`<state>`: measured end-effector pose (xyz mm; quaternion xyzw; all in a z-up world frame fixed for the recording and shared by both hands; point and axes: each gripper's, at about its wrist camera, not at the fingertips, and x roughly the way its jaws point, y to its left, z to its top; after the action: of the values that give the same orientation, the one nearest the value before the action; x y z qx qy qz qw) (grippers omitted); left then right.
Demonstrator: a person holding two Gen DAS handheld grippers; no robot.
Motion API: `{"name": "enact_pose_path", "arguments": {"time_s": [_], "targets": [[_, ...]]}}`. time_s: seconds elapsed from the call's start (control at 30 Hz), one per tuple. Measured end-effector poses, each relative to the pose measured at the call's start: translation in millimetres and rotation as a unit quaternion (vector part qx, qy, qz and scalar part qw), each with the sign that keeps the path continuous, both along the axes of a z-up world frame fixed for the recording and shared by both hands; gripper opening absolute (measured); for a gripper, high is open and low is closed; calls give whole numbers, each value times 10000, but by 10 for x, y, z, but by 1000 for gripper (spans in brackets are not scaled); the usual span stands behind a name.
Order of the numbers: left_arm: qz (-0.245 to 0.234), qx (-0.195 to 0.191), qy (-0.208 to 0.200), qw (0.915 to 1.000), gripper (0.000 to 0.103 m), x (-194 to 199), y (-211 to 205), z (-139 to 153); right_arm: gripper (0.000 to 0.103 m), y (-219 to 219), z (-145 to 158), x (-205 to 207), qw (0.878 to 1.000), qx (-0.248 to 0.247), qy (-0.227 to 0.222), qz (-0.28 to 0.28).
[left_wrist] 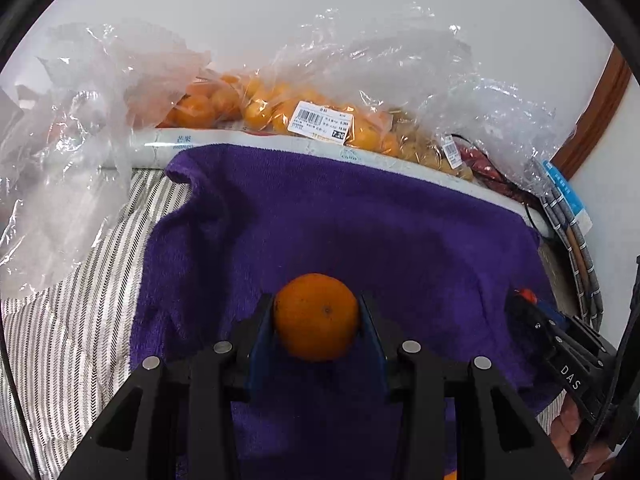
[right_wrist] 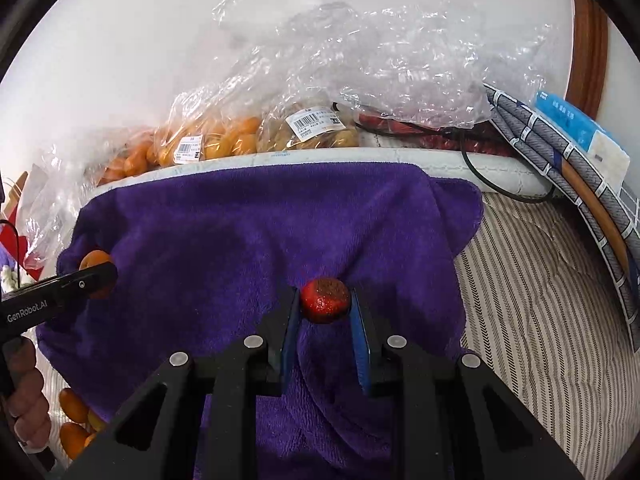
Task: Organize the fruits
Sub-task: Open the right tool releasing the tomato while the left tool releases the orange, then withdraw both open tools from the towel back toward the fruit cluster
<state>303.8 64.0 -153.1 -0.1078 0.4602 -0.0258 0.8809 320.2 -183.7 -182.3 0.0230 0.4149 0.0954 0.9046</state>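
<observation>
Left wrist view: left tool (left_wrist: 316, 312) clamped partway closed on an orange (left_wrist: 316, 317), blue pads pressing both sides of the fruit, so it's carried, not resting free; it hangs just over the purple towel (left_wrist: 360, 220), which looks like the sorting spot — soft, stops round fruit rolling. Right wrist view: right tool (right_wrist: 325, 302) nearly closed on a small red fruit (right_wrist: 325, 300), rough dark patch on top, pads touching both flanks, also low over the towel; can't tell if either fruit touches the cloth yet. Both tools angled down, side by side, orange to the left, red fruit to the right — probably each kind gets its own patch of towel. Behind the towel's far edge, clear plastic bags (right_wrist: 208, 140) of small orange fruit with price labels lean on a pale roll against the wall, likely the source pile; a bag of yellowish fruit (right_wrist: 308, 132) next to them, crumpled empty plastic (right_wrist: 400, 60) above. A few loose orange fruits (right_wrist: 74, 420) lie on the striped bedding (right_wrist: 540, 300) beside the towel's left edge, apart from it, not yet sorted. Judgement: placement step, release next; risk is the orange rolling off toward the striped side.
</observation>
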Motion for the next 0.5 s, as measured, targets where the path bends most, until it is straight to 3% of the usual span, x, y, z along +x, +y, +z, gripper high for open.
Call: {"name": "enact_pose_path", "arguments": {"time_s": [0.07, 0.13, 0.23, 0.33, 0.5], "targets": [[0, 53, 37, 10000, 39, 2, -14, -26, 27, 9, -16, 22, 10000, -14, 33, -12], [-27, 119, 72, 9999, 41, 3, -29, -46, 37, 0, -17, 22, 10000, 53, 66, -12], [-45, 190, 79, 9998, 54, -10, -53, -11, 49, -14, 36, -20, 9998, 123, 135, -13], [-96, 336, -82, 9994, 57, -75, -91, 128, 59, -33, 176, -133, 9999, 86, -11, -57], [-112, 474, -388, 9981, 58, -310, -148, 400, 64, -86, 422, -383, 9991, 45, -366, -210]]}}
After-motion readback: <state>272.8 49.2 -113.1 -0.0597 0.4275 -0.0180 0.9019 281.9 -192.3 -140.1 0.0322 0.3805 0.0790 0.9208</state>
